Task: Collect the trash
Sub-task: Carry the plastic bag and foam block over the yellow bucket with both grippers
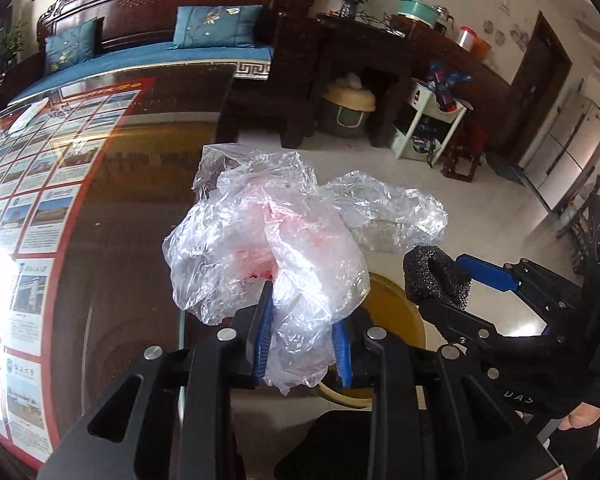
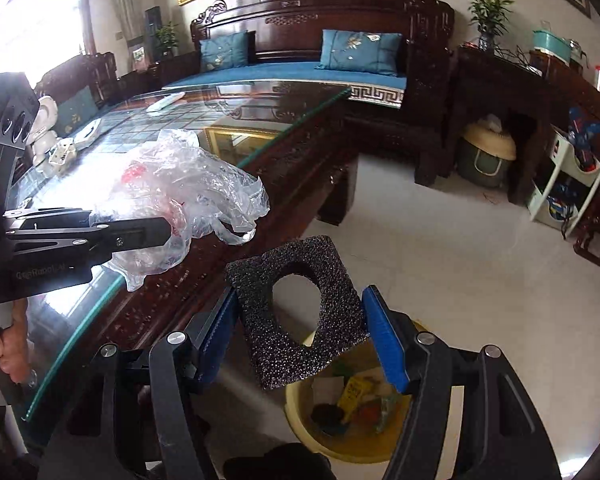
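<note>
Bulging out ahead of the left gripper point(image 1: 300, 332), one crumpled clear plastic bag point(image 1: 268, 232) with pink-red smears is pinched between its blue fingers point(image 1: 260, 336), which stand narrowly apart. One black foam square point(image 2: 300, 312) with a round hole spans the right gripper point(image 2: 300, 328), clamped between its widely parted blue pads point(image 2: 386, 340). One yellow bin point(image 2: 300, 420), holding scraps, sits on the floor below both sets of fingertips. A glass-topped table's point(image 2: 100, 304) edge runs left of the right gripper's fingers; bare pale floor point(image 2: 480, 280) lies ahead and right.
</note>
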